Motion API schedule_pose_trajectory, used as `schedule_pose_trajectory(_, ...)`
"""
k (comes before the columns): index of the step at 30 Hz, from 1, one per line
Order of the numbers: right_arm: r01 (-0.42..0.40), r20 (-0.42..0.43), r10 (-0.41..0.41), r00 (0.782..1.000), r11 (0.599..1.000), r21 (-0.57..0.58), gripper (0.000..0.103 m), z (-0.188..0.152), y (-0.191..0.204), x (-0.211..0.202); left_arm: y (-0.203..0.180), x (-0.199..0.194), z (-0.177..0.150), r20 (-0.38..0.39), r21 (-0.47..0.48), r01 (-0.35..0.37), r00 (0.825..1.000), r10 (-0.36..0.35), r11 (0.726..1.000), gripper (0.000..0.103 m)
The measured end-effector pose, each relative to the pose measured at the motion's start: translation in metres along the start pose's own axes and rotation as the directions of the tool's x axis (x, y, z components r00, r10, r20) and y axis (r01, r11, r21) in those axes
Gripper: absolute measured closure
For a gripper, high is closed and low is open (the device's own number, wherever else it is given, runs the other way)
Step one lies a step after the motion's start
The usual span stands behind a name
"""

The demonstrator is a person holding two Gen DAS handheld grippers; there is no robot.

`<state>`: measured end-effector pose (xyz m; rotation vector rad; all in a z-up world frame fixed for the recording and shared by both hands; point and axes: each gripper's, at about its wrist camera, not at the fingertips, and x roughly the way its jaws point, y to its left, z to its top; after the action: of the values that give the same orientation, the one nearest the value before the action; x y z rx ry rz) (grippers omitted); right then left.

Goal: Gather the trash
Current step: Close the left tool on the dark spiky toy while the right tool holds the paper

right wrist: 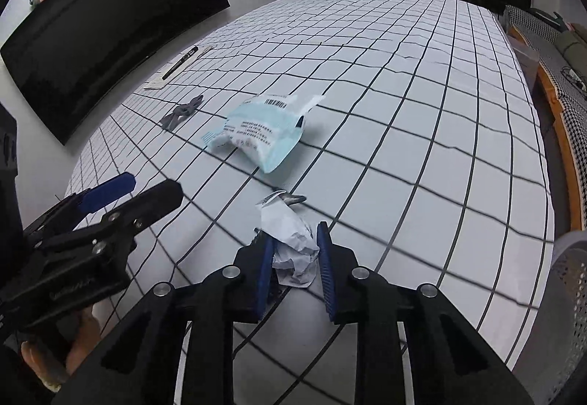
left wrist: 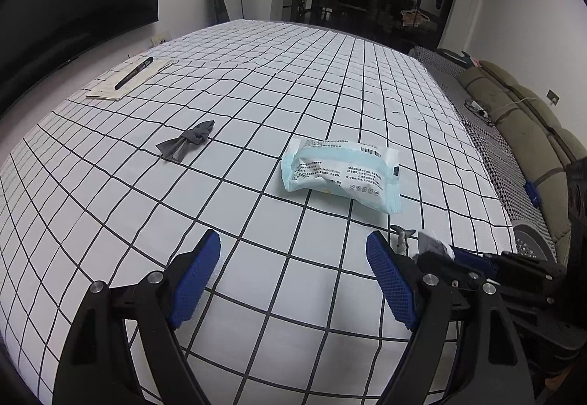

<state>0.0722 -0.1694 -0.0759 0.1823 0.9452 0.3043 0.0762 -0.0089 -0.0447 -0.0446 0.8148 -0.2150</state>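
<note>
My right gripper (right wrist: 295, 239) is shut on a crumpled white paper ball (right wrist: 293, 247) just above the checked tablecloth (right wrist: 422, 111). A small grey scrap (right wrist: 290, 199) lies right beyond its fingertips. Farther out are a light-blue and white plastic wrapper (right wrist: 260, 133) and a knotted grey strip (right wrist: 183, 113). In the left wrist view my left gripper (left wrist: 293, 243) stands open over bare cloth with nothing between its fingers. The wrapper (left wrist: 341, 177) lies ahead of it, slightly right, and the grey strip (left wrist: 187, 144) ahead to the left. The right gripper (left wrist: 440, 252) with the paper ball (left wrist: 429, 243) shows at the lower right.
A black pen (left wrist: 134, 72) rests on a paper sheet (left wrist: 110, 93) at the far left of the table. A perforated grey bin (right wrist: 572, 295) stands off the table's right edge, with a sofa (left wrist: 521, 118) behind it. A dark screen (right wrist: 110, 19) hangs on the left wall.
</note>
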Motion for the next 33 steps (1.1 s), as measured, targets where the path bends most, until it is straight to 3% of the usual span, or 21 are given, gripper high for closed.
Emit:
schedule_pose_trajectory(4, -0.030, 0.017, 0.030, 0.999, 0.999, 0.037, 0.080, -0.017, 0.000, -0.011, -0.002, -0.007, -0.002, 0.005, 0.010, -0.017, 1.000, 0.017, 1.000, 0.023)
schedule_pose_trajectory(14, -0.001, 0.113, -0.011, 0.994, 0.994, 0.111, 0.080, -0.047, -0.022, -0.056, -0.022, -0.015, -0.016, -0.036, 0.048, 0.006, 0.999, -0.004, 0.999, 0.023)
schedule_pose_trajectory(19, 0.003, 0.151, -0.028, 0.988, 0.987, 0.163, 0.080, -0.061, -0.038, -0.077, -0.045, -0.007, -0.023, -0.087, 0.093, 0.040, 0.996, -0.032, 0.995, 0.023)
schedule_pose_trajectory(31, 0.017, 0.215, -0.073, 0.974, 0.968, 0.251, 0.080, -0.083, -0.075, -0.112, -0.080, 0.019, -0.030, -0.148, 0.169, 0.019, 0.989, 0.007, 0.986, 0.023)
schedule_pose_trajectory(33, 0.013, 0.219, -0.071, 0.973, 0.967, 0.255, 0.080, -0.085, -0.077, -0.113, -0.084, 0.021, -0.030, -0.151, 0.176, 0.014, 0.988, 0.013, 0.984, 0.028)
